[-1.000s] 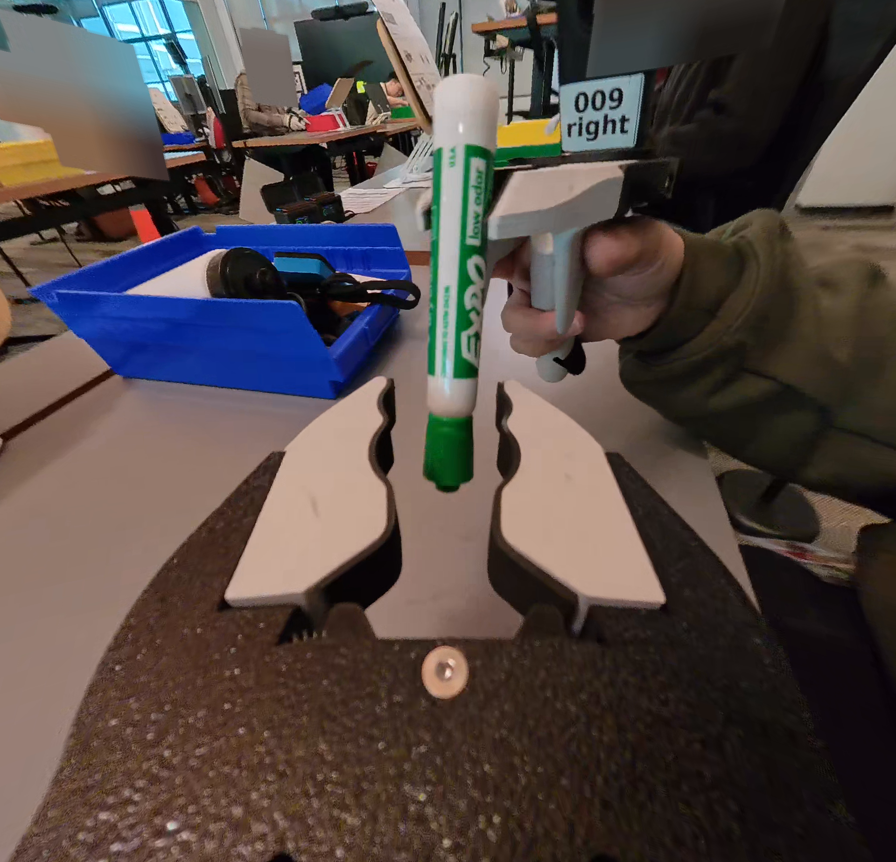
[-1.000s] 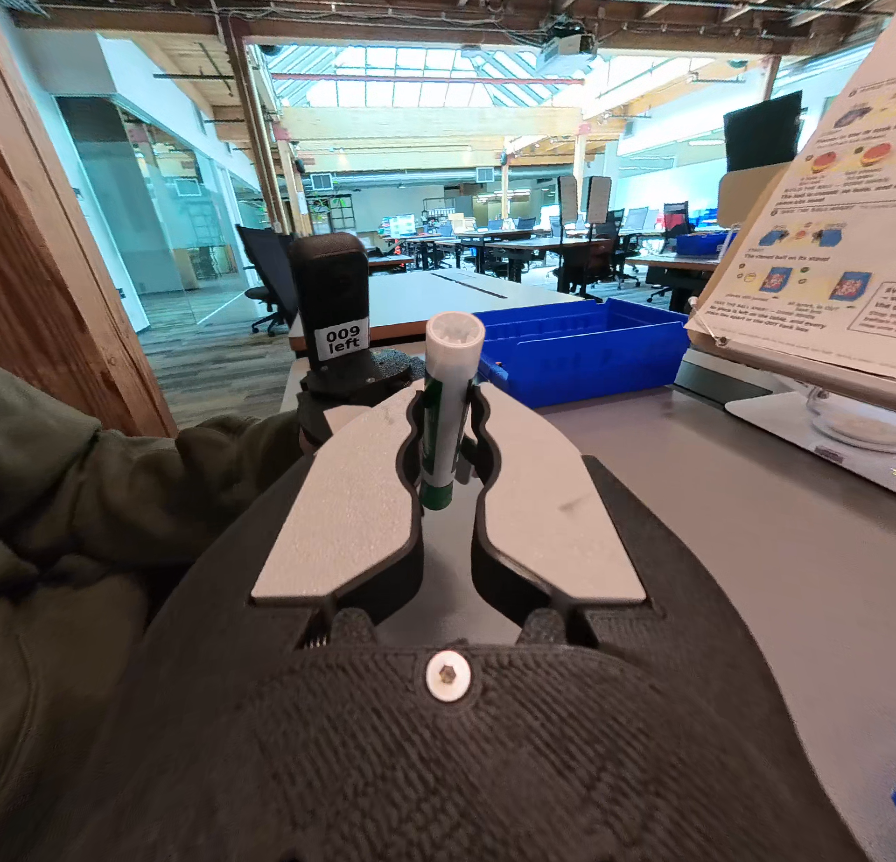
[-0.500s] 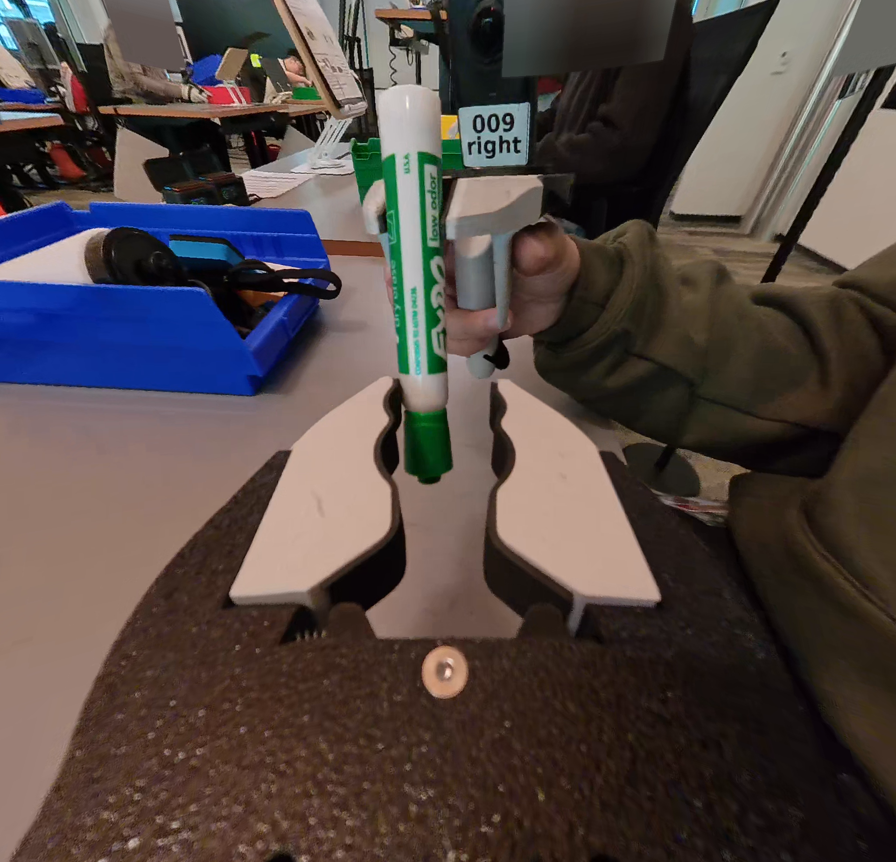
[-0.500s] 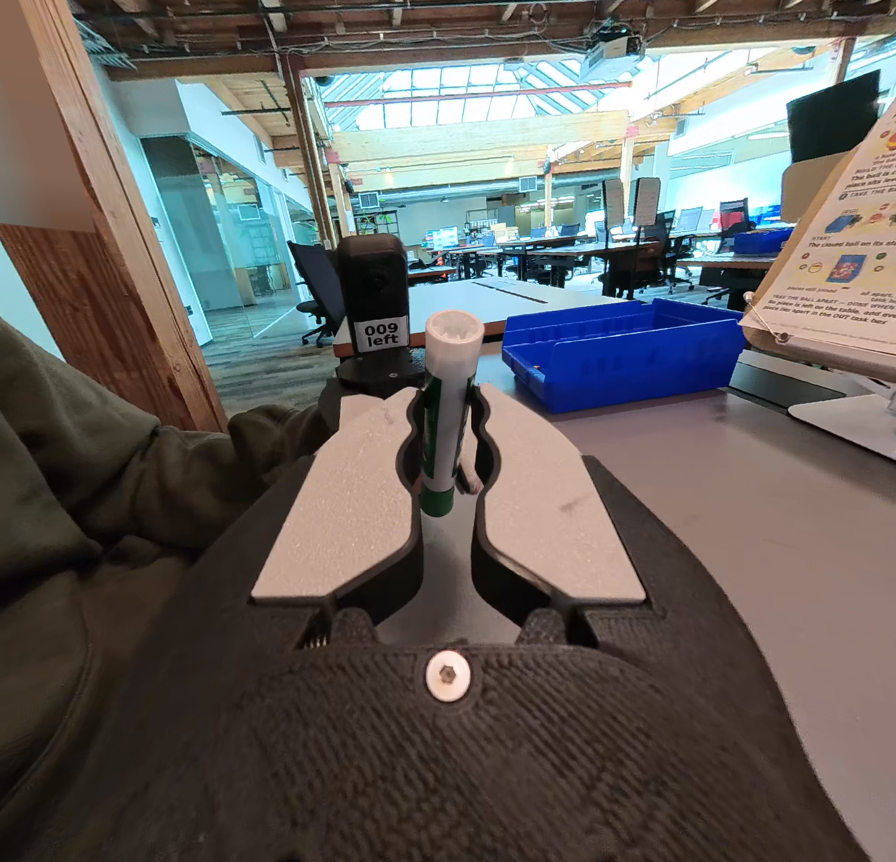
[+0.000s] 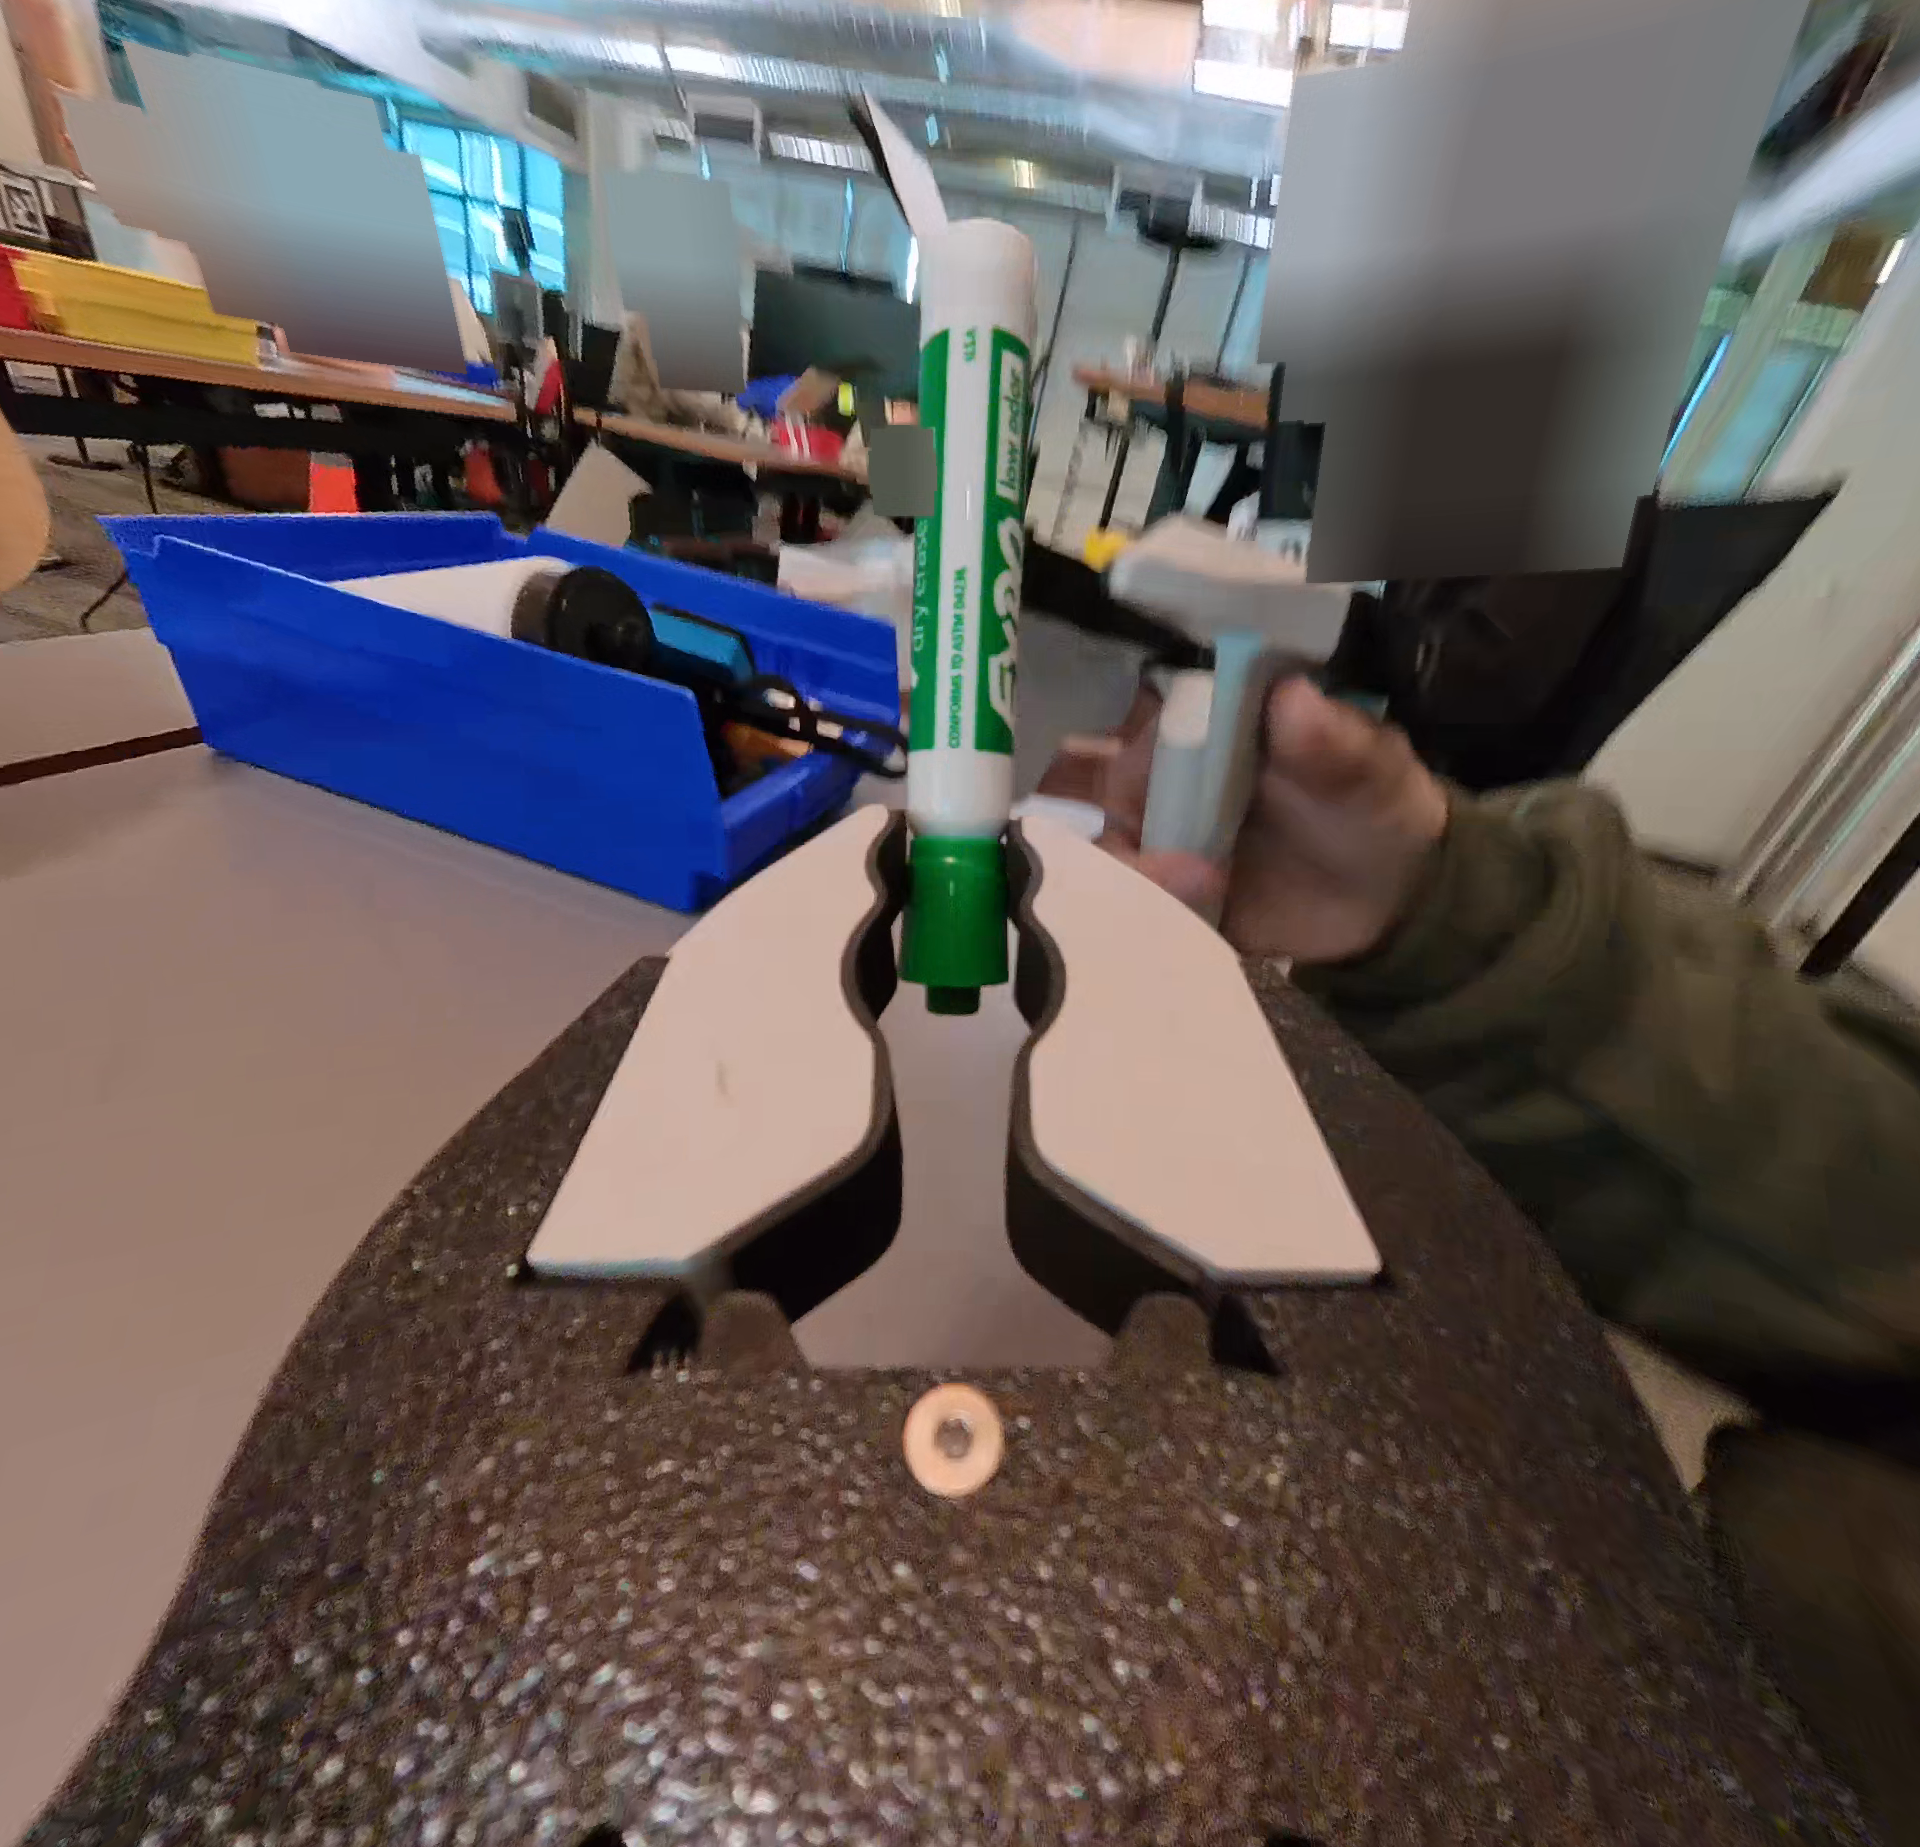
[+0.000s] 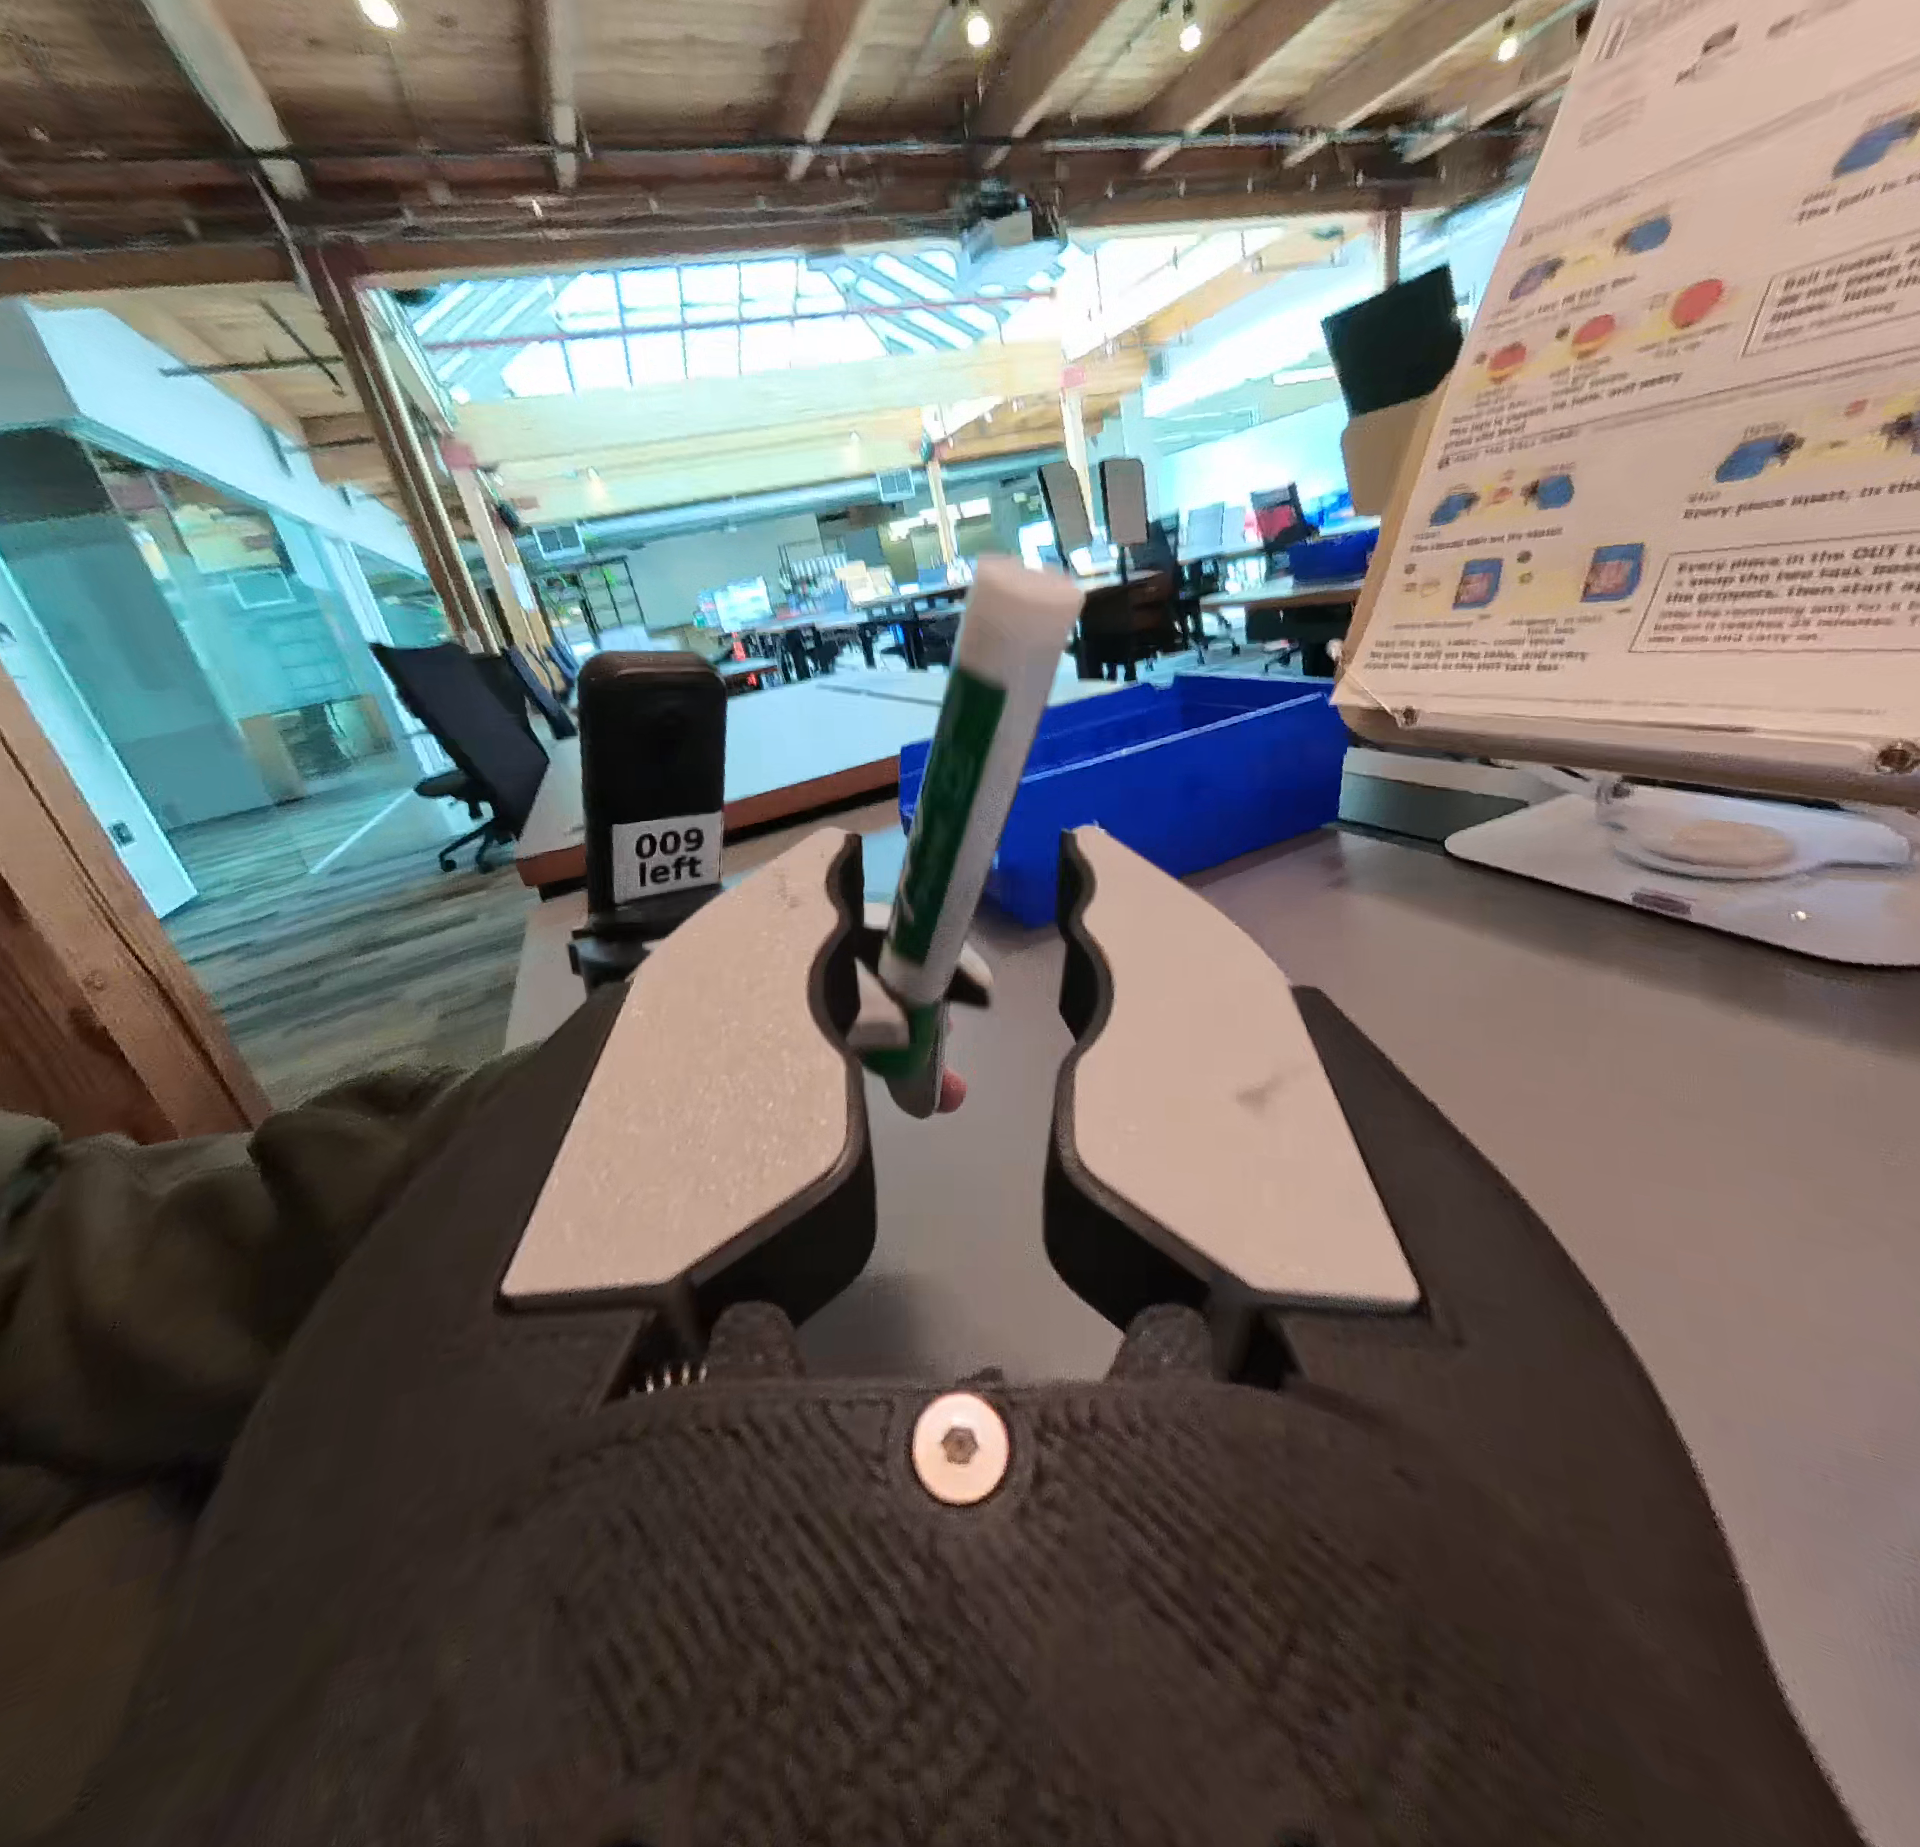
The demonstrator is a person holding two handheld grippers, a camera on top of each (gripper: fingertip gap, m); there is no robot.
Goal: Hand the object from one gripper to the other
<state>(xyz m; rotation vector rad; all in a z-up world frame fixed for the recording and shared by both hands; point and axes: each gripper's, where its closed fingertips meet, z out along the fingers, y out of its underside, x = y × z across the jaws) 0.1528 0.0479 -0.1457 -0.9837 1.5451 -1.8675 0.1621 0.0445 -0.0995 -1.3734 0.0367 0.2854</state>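
A green and white dry-erase marker (image 5: pixel 966 571) stands upright. My left gripper (image 5: pixel 953 862) is shut on its green cap (image 5: pixel 953 914), with the white barrel rising above the fingers. My right gripper (image 6: pixel 958 862) is open and holds nothing; the marker (image 6: pixel 971 789) leans between and beyond its spread fingers, apart from both. In the left wrist view the right gripper (image 5: pixel 1216 592) shows blurred to the right of the marker, held by a hand (image 5: pixel 1320 821) in an olive sleeve. The left gripper's camera post (image 6: pixel 649 758) shows in the right wrist view.
A blue bin (image 5: pixel 436 706) holding a white roll and black items sits on the grey table (image 5: pixel 260 966) at left. Another blue bin (image 6: pixel 1174 769) stands beyond the marker in the right wrist view. A tilted instruction sheet on a white stand (image 6: pixel 1683 343) stands at right. About 5 cm separates my left fingertips from my right.
The left gripper has closed on the marker's green cap. The right gripper has opened, let go of the marker, and drawn away to the right.
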